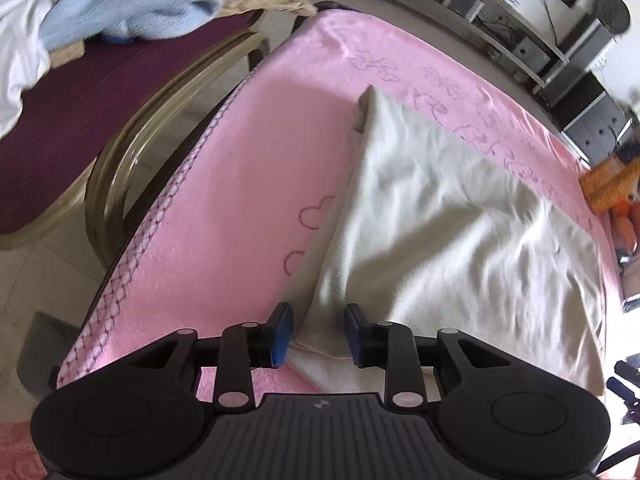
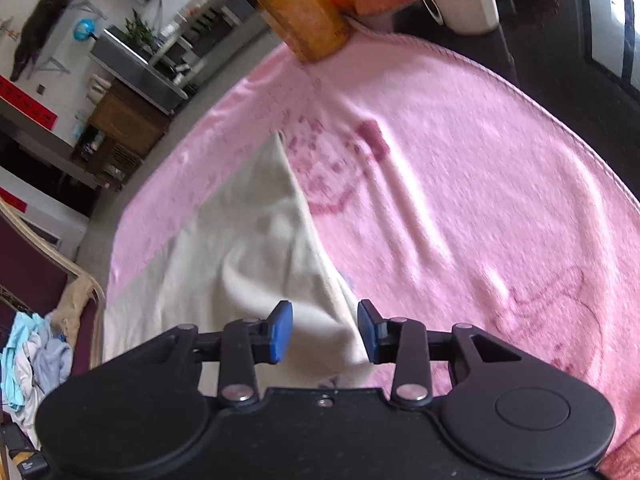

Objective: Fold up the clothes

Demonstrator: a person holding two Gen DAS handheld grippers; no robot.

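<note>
Left of the pink towel (image 1: 248,168) covering the table, a chair (image 1: 60,152) is carrying a heap of clothes (image 1: 120,4). I am holding my left gripper (image 1: 319,334) over the cream garment (image 1: 440,216) lying on the towel, jaws parted around a fold, not pinching. My right gripper (image 2: 325,332) is straddling its right edge likewise.

One cream garment (image 1: 440,208), two grippers (image 1: 319,334) (image 2: 325,332)

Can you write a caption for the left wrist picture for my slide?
Left gripper straddles a fold of the cream cloth on the pink blanket, jaws apart.
</note>
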